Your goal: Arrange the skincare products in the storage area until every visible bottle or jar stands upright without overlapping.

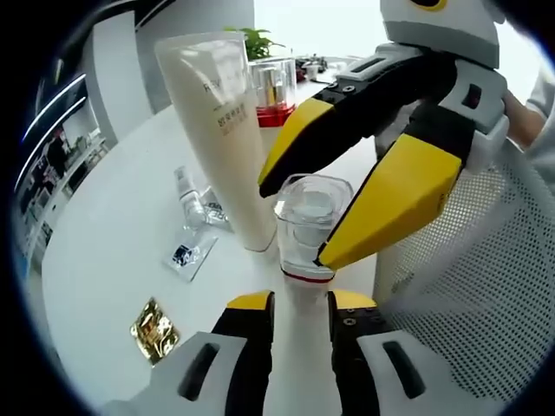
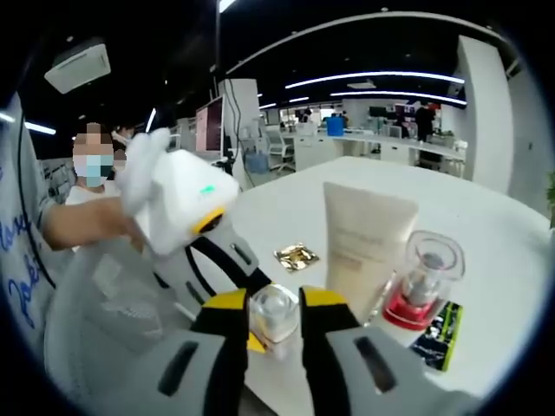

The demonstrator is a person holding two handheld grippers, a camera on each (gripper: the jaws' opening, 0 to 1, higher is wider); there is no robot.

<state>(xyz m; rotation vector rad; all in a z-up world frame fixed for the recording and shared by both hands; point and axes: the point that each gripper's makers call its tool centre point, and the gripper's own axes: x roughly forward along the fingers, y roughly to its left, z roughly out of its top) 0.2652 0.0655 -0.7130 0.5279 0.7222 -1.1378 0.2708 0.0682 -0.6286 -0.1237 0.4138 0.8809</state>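
Note:
A white bottle with a clear cap and a red ring stands upright between the jaws of my left gripper, which is shut on its body. My right gripper reaches in from the upper right, its yellow jaws closed on the clear cap. In the right gripper view the cap sits between the jaws of my right gripper, and the left gripper comes in from the left below it. A cream tube stands upright behind. A clear bottle with a red base stands beside it.
On the white table lie a small spray bottle, a white sachet, a gold sachet and a dark sachet. A white mesh basket stands right of the bottle. A person's arm holds the left gripper.

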